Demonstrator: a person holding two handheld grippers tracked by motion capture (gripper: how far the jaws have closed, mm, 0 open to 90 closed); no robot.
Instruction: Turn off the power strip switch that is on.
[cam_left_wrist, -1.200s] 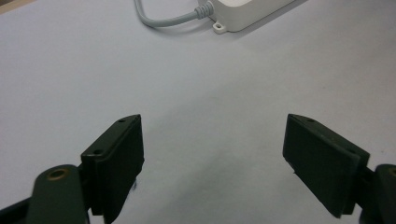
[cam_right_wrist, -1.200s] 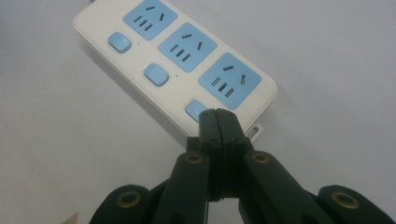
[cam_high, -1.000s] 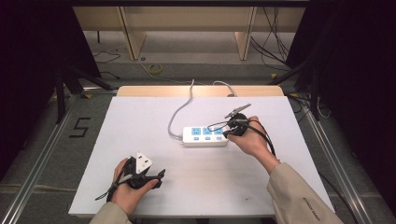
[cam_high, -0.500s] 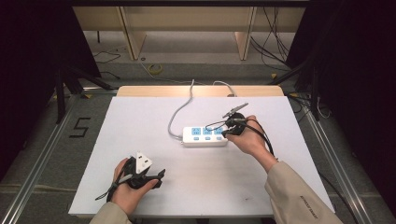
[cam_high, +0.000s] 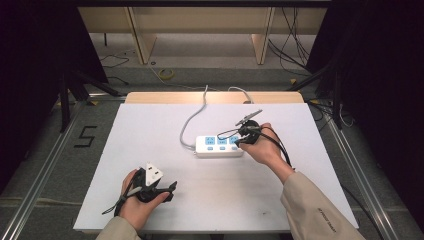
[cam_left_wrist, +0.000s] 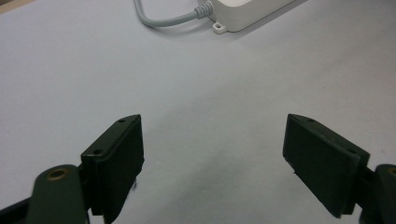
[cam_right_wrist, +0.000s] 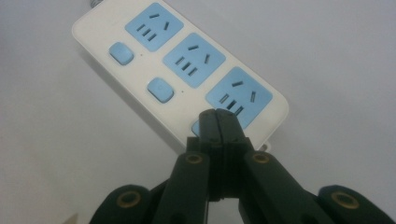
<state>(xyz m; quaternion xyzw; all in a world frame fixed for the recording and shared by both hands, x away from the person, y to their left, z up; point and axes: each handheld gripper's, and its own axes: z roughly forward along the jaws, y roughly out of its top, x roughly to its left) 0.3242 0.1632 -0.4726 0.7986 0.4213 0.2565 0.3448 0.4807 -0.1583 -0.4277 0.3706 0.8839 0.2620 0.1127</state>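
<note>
High view: left gripper (cam_high: 167, 189) at 7 o'clock on white table (cam_high: 150, 125), jaws spread wide, nothing between them. Power strip (cam_high: 218, 146) lies near table centre, grey cord (cam_high: 192, 117) running off toward 12 o'clock. Right gripper (cam_high: 239, 141) jaws pressed together, empty, tips over the strip's right-end blue switch (cam_right_wrist: 198, 127), contact unclear

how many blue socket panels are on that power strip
3, in a row along the power strip: far end, middle, and near end beside the right gripper. None looks hidden.
</note>
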